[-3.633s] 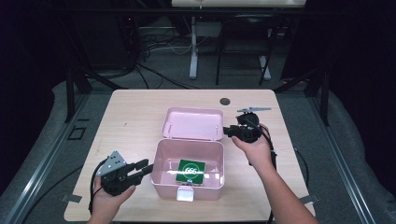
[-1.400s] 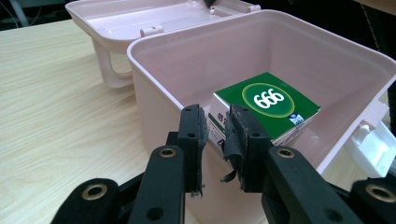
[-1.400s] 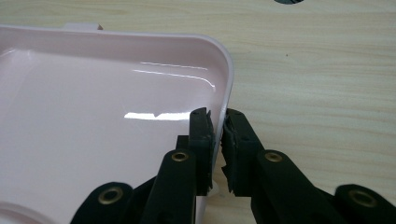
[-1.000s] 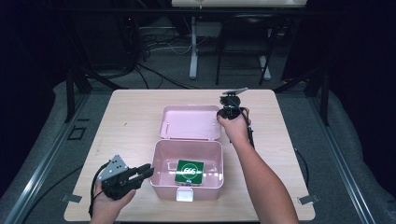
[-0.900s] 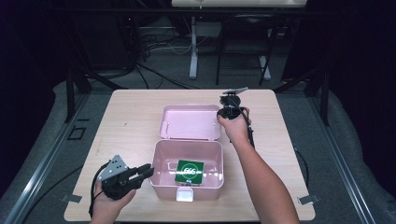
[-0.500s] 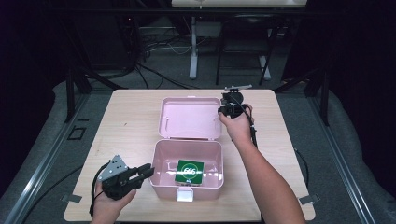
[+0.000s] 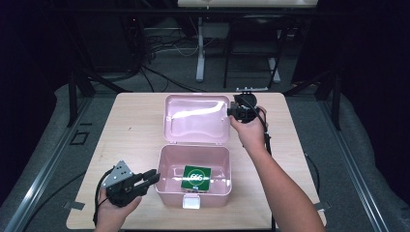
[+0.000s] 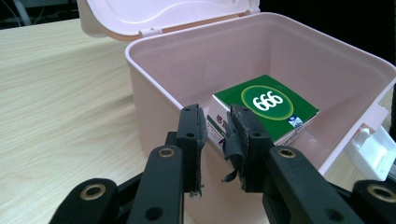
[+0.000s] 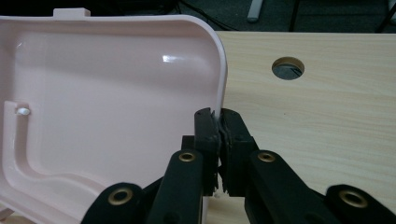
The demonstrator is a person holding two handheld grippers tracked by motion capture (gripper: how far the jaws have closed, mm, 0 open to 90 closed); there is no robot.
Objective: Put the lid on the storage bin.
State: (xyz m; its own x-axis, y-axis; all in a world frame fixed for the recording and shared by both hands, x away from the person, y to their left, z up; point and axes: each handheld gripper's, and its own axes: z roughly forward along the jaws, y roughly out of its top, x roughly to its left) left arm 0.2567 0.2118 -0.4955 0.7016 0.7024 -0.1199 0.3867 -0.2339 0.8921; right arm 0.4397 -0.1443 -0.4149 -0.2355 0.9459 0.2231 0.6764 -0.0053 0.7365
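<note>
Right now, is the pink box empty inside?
No, a green carton with 666 printed on its top lies on the floor of the open pink box.

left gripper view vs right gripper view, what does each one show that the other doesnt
Left gripper view: the pink box seen from its open top, a green carton marked 666 lying inside, the white latch on the box front, and the left tongs with a narrow gap between the pads, close to the box wall.

Right gripper view: the right tongs shut on the lid's side edge, and a round hole in the table.

Shared: the pink lid and the wooden table.
</note>
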